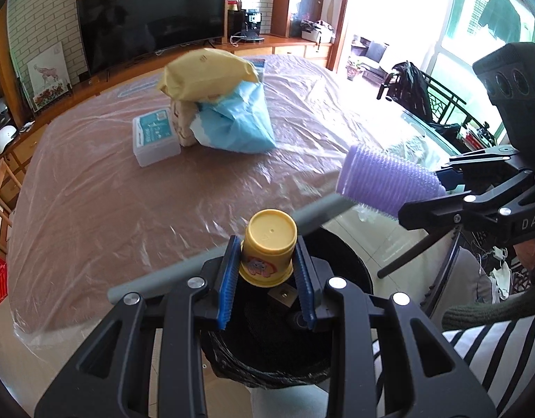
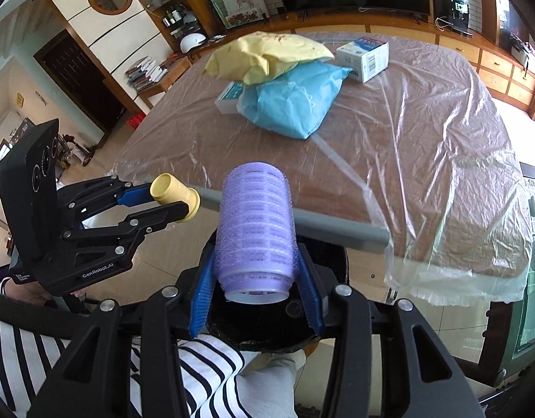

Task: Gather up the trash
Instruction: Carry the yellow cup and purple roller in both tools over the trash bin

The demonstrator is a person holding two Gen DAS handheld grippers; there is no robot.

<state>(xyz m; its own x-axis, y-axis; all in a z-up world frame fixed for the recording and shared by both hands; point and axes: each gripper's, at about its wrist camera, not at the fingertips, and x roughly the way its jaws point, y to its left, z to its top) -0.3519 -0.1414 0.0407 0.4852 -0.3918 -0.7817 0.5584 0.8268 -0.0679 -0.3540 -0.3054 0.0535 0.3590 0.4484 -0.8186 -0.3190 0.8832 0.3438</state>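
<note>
Left hand-held gripper [image 1: 267, 264]: I've got its blue pads clamped on a small yellow cup [image 1: 269, 247], held bottom-out, print on its side facing me.
Right hand-held gripper [image 2: 255, 278]: clenched on a purple ribbed roller [image 2: 255, 230], a bristly cylinder with its open end toward my camera.
Bin [image 1: 337, 254]: a round black bin with a dark liner sits right under both grippers; I see its rim [image 2: 330, 254] behind each held item, so cup and roller both hang over its mouth.
Me: striped sleeve [image 2: 204, 365] low in the right view, just below the bin.
Grey bar [image 2: 337, 226]: runs along the near edge of the counter, just behind the roller and the cup.
Counter [image 1: 93, 191]: brown top under crinkled clear plastic sheeting, which hangs off the near corner.
Middle of counter: a blue bag [image 2: 295, 104] with a yellow bag [image 2: 267, 52] lying on top of it, a clear lidded box [image 1: 154, 136] touching the pile on one side.
Further back: a white and blue carton [image 2: 365, 57] just beside the blue bag.
Far wall: a big dark television [image 1: 152, 17] on a wooden unit.
</note>
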